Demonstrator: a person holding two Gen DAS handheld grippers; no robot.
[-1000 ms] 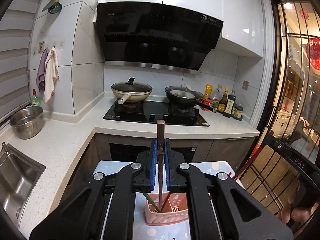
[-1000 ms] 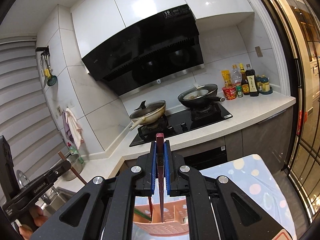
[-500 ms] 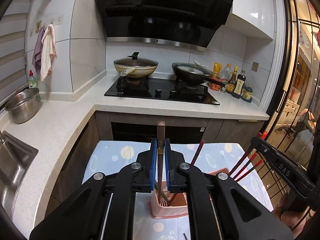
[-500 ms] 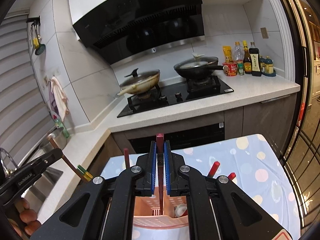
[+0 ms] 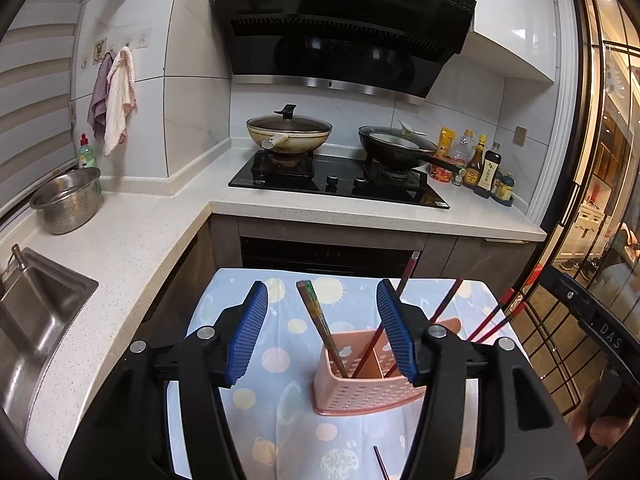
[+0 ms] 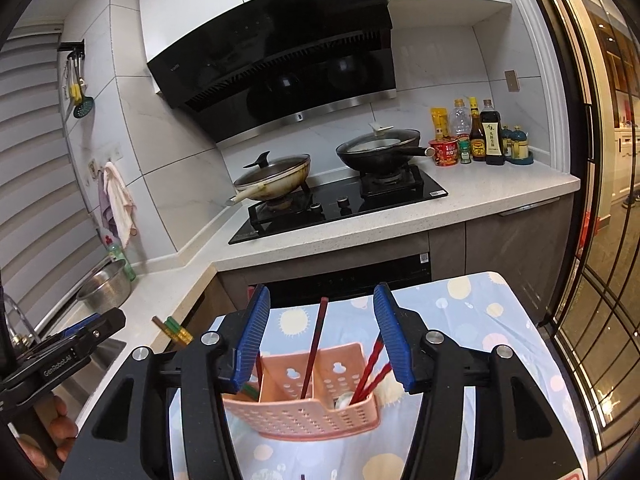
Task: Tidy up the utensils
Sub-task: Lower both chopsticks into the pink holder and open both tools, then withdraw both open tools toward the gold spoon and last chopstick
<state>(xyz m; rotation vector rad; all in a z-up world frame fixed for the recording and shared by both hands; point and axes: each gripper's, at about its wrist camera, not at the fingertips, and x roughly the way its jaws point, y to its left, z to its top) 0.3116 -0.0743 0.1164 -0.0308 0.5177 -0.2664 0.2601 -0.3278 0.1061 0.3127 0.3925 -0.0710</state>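
Kitchen scene, seen from your two handheld grippers. A pale speckled counter [image 5: 132, 236] wraps round a corner, with a steel sink [image 5: 36, 312] and a metal colander [image 5: 68, 200] on the left. Further back sits a black stove [image 5: 340, 182] carrying two lidded pans [image 5: 290, 134], under a black range hood [image 5: 340, 28]. Sauce bottles [image 5: 480, 164] stand at the stove's right end. Cloths [image 5: 116, 100] hang on the tiled wall.

In front of you is a small table covered by a light blue cloth with pale dots [image 5: 288, 360]. On it stands a pink perforated utensil holder [image 5: 368, 376] with separate compartments.

Your left gripper [image 5: 322, 332] tilts downward over the holder. Its jaws have just been opening and now stand apart, pressing on nothing. A brown chopstick [image 5: 322, 328] stands between them, untouched, leaning left with its tip in the holder's left compartment.

Your right gripper [image 6: 322, 334] also tilts downward above the holder. Its jaws have likewise just been opening and grip nothing. A dark red chopstick [image 6: 314, 350] stands free between them in the middle compartment. Two bright red chopsticks [image 6: 370, 368] lean in the right compartment, beside a small white object I cannot identify.

Your hand [image 6: 52, 428] shows at the lower left of the right view, holding the other gripper.
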